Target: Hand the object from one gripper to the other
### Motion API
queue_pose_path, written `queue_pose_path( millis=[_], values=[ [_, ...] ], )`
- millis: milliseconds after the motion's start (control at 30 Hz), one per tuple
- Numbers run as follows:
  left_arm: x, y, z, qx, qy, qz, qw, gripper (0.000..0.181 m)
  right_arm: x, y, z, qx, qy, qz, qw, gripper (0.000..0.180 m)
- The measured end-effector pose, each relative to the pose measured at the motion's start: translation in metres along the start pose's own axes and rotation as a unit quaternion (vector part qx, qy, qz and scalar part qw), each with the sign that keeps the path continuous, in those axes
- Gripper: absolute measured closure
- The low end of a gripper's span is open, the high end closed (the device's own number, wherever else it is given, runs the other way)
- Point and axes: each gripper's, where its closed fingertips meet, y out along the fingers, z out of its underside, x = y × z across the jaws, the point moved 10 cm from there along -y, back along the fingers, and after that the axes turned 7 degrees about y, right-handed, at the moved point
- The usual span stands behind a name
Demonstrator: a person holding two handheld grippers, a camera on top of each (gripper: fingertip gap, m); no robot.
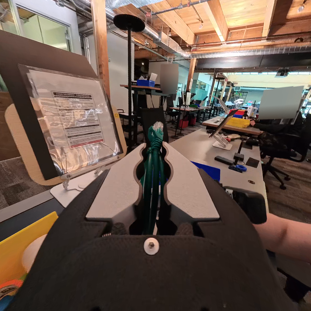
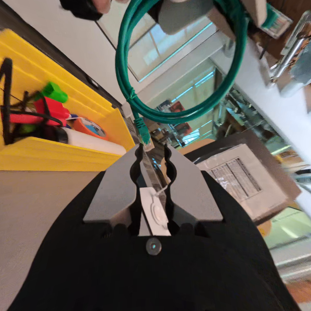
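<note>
A green network cable (image 1: 152, 176), tied in a coil, is clamped between the fingers of my left gripper (image 1: 154, 145). One clear plug (image 1: 157, 125) sticks out past the fingertips. In the right wrist view the coil (image 2: 185, 116) hangs as a loop from the left gripper (image 2: 239, 15) at the top. Its second plug (image 2: 145, 137) dangles just above the left fingertip of my right gripper (image 2: 152, 147). The right gripper is open and empty, and I cannot tell whether the plug touches it.
A yellow bin (image 2: 104, 117) with tape, markers and cords sits left of the right gripper. A tilted stand with a laminated sheet (image 1: 72, 117) is close on the left. A blue bin (image 1: 208, 170) and small devices lie on the grey table (image 1: 193, 148). A forearm (image 1: 286, 239) shows at the right. The gap from one gripper's tips to the other's is roughly 12 cm.
</note>
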Motion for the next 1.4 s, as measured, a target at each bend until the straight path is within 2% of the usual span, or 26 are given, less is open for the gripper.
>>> queue_pose_path(
  millis=[300, 367, 500, 533, 633, 667, 733, 900, 1167, 1300, 1400],
  values=[
    [-0.019, 0.019, 0.006, 0.035, 0.033, 0.009, 0.999, 0.167, 0.016, 0.004, -0.004, 0.035, -0.11, 0.016, 0.993, 0.154],
    [-0.021, 0.021, 0.006, 0.034, 0.035, 0.013, 0.999, 0.167, 0.018, 0.005, -0.005, 0.055, -0.117, 0.016, 0.991, 0.165],
    [-0.024, 0.02, 0.004, 0.008, 0.041, 0.019, 0.999, 0.166, 0.009, 0.004, -0.008, 0.077, -0.099, 0.031, 0.992, 0.165],
    [-0.026, 0.019, 0.002, -0.004, 0.041, 0.027, 0.999, 0.158, 0.006, 0.002, -0.009, 0.075, -0.102, 0.043, 0.991, 0.165],
    [-0.028, 0.017, -0.004, -0.015, 0.042, 0.021, 0.999, 0.109, -0.005, -0.004, -0.013, 0.077, -0.13, 0.066, 0.986, 0.166],
    [-0.029, 0.014, -0.007, -0.017, 0.05, 0.015, 0.998, 0.099, -0.01, -0.006, -0.013, 0.084, -0.134, 0.071, 0.985, 0.166],
    [-0.031, 0.006, -0.014, -0.035, 0.065, 0.011, 0.997, 0.093, -0.02, -0.01, -0.013, 0.093, -0.135, 0.077, 0.983, 0.166],
    [-0.041, -0.024, -0.038, -0.108, 0.06, 0.043, 0.991, 0.091, -0.048, -0.022, -0.004, 0.122, -0.096, 0.064, 0.986, 0.169],
    [-0.03, -0.055, -0.048, -0.122, 0.07, 0.001, 0.99, 0.094, -0.102, -0.051, 0.028, 0.178, -0.022, 0.092, 0.979, 0.169],
    [-0.025, -0.056, -0.046, -0.121, 0.066, 0.011, 0.99, 0.101, -0.12, -0.063, 0.05, 0.201, 0.04, 0.086, 0.975, 0.169],
    [-0.028, -0.042, -0.037, -0.089, 0.076, 0.046, 0.992, 0.106, -0.123, -0.063, 0.055, 0.179, 0.138, 0.034, 0.974, 0.169]
  ],
)
